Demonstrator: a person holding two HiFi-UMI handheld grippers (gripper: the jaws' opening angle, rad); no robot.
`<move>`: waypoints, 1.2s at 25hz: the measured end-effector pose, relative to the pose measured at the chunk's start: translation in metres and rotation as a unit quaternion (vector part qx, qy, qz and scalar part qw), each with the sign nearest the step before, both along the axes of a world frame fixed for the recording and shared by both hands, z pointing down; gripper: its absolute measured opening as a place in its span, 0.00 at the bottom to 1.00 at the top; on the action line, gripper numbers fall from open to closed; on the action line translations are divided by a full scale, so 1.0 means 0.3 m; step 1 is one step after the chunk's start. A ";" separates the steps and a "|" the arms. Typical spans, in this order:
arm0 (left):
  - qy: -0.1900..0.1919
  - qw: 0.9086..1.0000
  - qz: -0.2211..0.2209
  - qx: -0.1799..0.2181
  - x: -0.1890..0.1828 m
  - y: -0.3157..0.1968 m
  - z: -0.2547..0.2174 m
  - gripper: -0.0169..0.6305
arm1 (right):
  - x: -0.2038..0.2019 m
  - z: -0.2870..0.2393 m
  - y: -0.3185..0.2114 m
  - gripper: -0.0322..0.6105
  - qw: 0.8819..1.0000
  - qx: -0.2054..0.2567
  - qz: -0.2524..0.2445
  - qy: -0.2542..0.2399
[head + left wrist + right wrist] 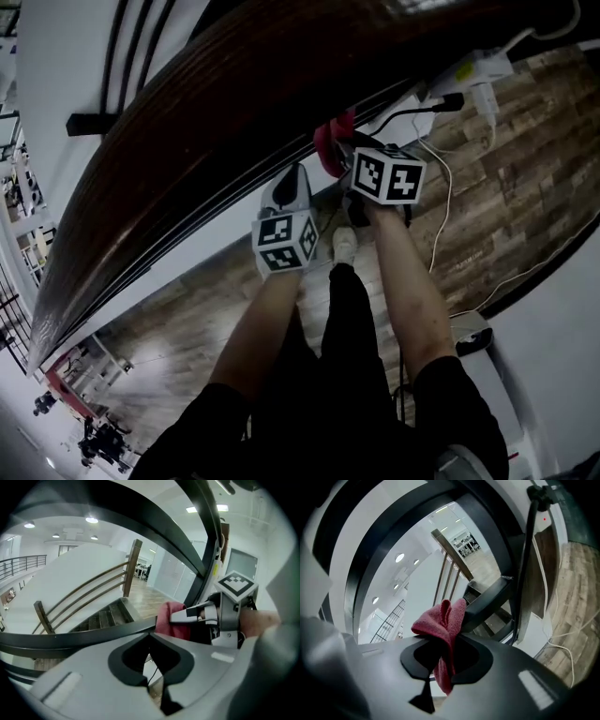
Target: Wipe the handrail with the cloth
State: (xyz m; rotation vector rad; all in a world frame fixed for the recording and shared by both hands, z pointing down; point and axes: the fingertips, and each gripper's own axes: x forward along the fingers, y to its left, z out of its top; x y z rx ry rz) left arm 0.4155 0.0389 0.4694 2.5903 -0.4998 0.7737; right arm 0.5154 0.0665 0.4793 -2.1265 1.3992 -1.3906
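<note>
Red cloth [329, 147] is bunched at my right gripper [343, 157], just under the dark wooden handrail [187, 122], ready for wiping. In the left gripper view, my left gripper [150, 637] is closed and empty, simply spare. In the right gripper view, the jaws are clamped on the cloth so it cannot slip.

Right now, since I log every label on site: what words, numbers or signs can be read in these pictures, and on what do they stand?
No text is readable in any view.
Left marker cube: black-and-white square patterns only, no letters or numbers.
Right marker cube: the same, patterns only.
Yellow sticker on the white power strip: too small to read.
</note>
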 end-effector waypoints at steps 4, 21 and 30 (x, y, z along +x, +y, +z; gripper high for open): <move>0.000 1.000 0.015 0.001 0.053 0.019 -0.007 0.03 | 0.066 -0.011 0.020 0.13 0.999 0.013 0.030 -0.016; -0.011 0.999 0.048 0.011 0.105 0.071 0.000 0.03 | 0.201 -0.014 0.074 0.13 0.991 0.048 0.088 -0.088; 0.000 0.998 0.064 0.027 0.069 0.062 -0.024 0.03 | 0.238 -0.026 0.108 0.13 0.986 0.062 0.141 -0.060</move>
